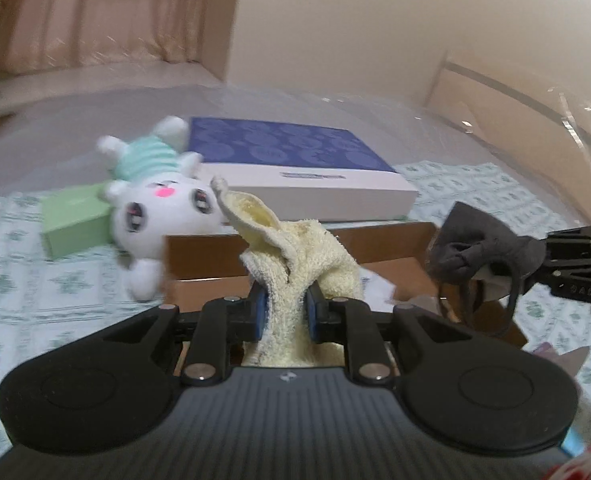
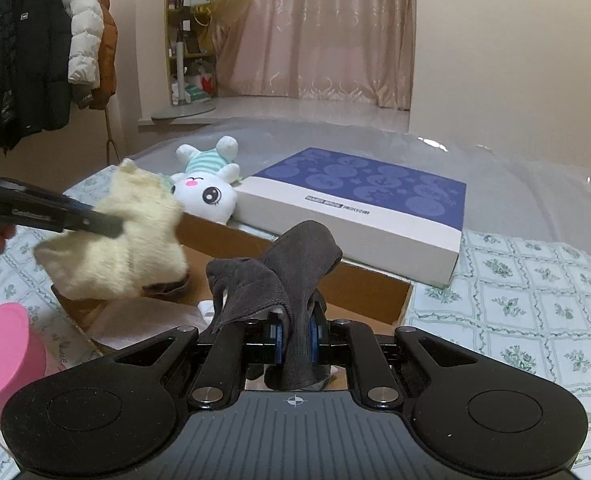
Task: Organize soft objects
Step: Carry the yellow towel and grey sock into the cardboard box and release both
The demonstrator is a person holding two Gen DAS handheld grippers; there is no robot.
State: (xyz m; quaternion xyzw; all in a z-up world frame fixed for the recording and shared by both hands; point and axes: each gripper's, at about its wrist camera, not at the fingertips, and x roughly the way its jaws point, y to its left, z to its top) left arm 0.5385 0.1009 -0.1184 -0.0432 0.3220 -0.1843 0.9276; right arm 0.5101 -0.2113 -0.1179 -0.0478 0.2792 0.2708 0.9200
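On the bed's floral cloth [image 1: 23, 280], a pale green box [image 1: 77, 220] lies at the far left of the left wrist view, with a white plush rabbit [image 1: 159, 208] in a mint striped top lying on its back against it. Right of the rabbit sits a blue-topped flat box [image 1: 307, 172], and in front of it an open cardboard box [image 1: 387, 248]. The left gripper [image 1: 285, 310] pinches a cream terry cloth [image 1: 295, 256] between its blue pads, the cloth bunched upward over the cardboard box. Further right, the right gripper [image 1: 535, 270] clamps a dark grey cloth [image 1: 475, 248] above the box's right side. In the right wrist view, a pink container [image 2: 3, 352] stands at the lower left, the cream cloth hangs beside it over the box's left end, and the right gripper's pads are pressed onto the grey cloth at centre, with the blue-topped box beyond.
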